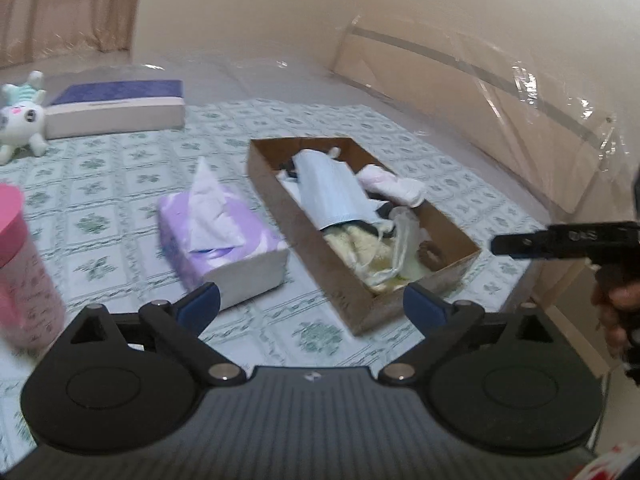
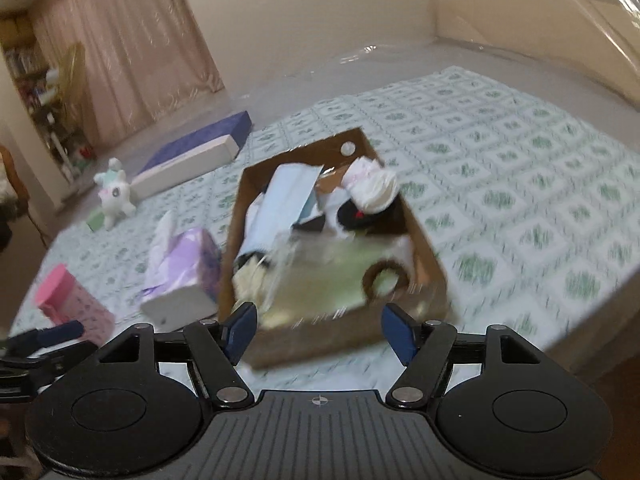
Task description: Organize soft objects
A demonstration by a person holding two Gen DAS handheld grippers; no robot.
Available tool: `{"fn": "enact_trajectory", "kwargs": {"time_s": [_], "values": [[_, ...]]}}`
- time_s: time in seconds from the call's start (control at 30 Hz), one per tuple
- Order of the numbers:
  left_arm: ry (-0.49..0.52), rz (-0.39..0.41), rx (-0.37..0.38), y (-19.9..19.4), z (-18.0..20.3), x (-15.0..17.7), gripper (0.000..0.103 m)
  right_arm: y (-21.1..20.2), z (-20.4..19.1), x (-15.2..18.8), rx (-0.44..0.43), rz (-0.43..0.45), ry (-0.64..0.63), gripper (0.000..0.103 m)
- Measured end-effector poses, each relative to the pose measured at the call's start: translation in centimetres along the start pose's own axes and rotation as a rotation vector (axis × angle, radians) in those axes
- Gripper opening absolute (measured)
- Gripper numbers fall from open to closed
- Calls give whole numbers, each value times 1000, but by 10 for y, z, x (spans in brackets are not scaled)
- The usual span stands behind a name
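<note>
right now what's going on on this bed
A person is sorting soft things with a handheld gripper in each hand. Both the left gripper and the right gripper are open and hold nothing, hovering at the near end of a cardboard box. The box already holds a blue face mask, rolled white socks and other cloth. A tissue pack, a pink cup and a plush toy lie outside it.

left claw [image 1: 312, 306]: black linkage arms, blue pads, silver pivot screws, ribbed grey body
right claw [image 2: 316, 330]: same build, crosshair mark
</note>
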State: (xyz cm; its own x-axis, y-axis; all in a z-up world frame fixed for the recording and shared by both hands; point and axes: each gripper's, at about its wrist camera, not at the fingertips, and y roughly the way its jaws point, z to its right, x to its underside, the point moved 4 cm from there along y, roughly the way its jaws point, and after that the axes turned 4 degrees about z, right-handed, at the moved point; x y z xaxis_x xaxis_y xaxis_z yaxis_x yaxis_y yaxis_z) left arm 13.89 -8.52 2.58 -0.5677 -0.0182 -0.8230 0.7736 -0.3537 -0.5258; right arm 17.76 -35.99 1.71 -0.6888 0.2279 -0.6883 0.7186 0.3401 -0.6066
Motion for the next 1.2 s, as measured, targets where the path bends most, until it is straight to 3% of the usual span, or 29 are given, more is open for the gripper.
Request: {"fn": "enact_trajectory", "kwargs": {"time_s": [0.13, 0.33, 0.57, 0.73, 1.2], "values": [[10, 9, -49, -14, 0, 19, 97, -12, -12, 27, 10, -5, 34, 70], [44, 9, -115, -35, 4, 45, 96, -20, -43, 57, 33, 7, -36, 70], [-109, -41, -184, -54, -5, 66, 96, -22, -70, 84, 63, 11, -106, 70], [-122, -58, -264, -64, -7, 81, 95, -21, -83, 99, 81, 6, -165, 70], [-169, -60, -337, -73, -15, 94, 95, -13, -95, 116, 96, 21, -258, 70]]}}
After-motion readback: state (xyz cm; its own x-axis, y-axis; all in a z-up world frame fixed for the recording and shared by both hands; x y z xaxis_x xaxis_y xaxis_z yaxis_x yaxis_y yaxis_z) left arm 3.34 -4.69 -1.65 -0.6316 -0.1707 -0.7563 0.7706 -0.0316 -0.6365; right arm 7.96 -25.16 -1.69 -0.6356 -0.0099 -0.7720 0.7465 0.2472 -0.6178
